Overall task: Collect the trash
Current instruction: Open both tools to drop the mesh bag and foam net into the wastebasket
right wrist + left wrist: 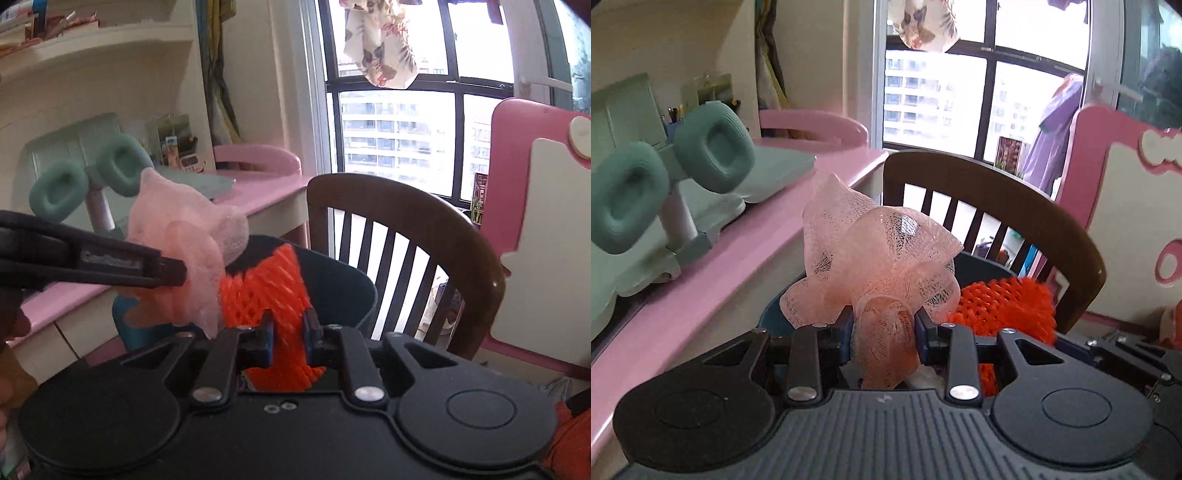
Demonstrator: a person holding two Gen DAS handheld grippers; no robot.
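Note:
My left gripper is shut on a pale pink mesh net and holds it up above a dark teal bin. My right gripper is shut on an orange foam net and holds it over the same bin. In the right wrist view the left gripper comes in from the left with the pink net beside the orange one. The orange net also shows at the right in the left wrist view. The bin's inside is hidden.
A dark wooden chair stands right behind the bin. A pink desk runs along the left with green headphones on a stand. A pink and white board stands at the right. A window is behind.

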